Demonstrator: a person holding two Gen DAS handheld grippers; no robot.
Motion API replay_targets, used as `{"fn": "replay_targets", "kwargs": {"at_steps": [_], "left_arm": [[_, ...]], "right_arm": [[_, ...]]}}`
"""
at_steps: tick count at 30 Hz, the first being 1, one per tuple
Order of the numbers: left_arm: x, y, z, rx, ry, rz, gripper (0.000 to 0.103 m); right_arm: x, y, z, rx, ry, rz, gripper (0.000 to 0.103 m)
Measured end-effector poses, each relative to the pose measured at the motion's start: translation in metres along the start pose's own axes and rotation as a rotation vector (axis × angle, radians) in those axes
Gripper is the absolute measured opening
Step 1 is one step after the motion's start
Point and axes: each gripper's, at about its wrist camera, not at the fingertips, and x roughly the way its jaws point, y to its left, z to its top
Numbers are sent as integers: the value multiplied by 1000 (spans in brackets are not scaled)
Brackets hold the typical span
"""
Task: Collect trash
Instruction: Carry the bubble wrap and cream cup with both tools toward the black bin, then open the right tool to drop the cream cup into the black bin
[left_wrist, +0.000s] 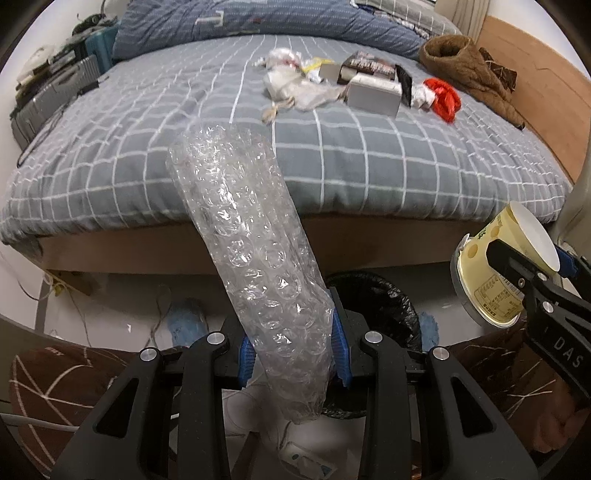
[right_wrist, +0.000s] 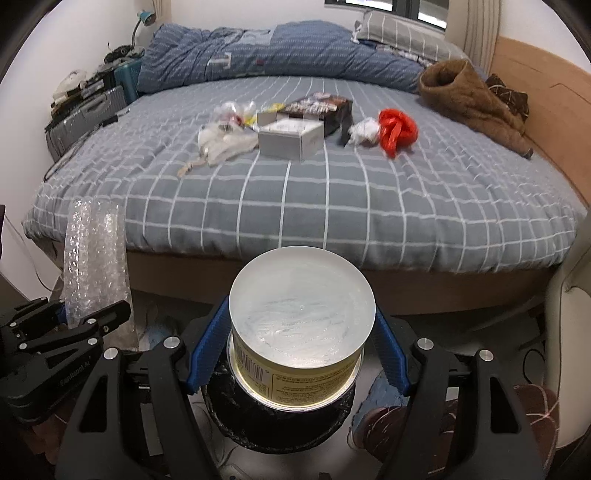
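Partly hidden: bin beneath tub

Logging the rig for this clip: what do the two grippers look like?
Both are alike: the left gripper and right gripper have matte black linkage arms with silver round bolts and blue ribbed finger pads. White lettering marks the bodies, only partly readable.

Right gripper arm, seen from the left wrist: the white letters "DAS" on the right gripper.
Left gripper body, seen from the right wrist: faint lettering on the left gripper, not legible.
Cup label: small print and a barcode on the yellow cup, too small to read.
Book cover: pale lettering on the dark book, blurred beyond reading.
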Motion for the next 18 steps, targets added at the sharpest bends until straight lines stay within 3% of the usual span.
{"fn": "replay_targets", "kwargs": {"at_steps": [18], "left_arm": [[84,4,-7,-6,128,-32,33]], "right_arm": [[86,12,-30,-21,163,24,69]]}}
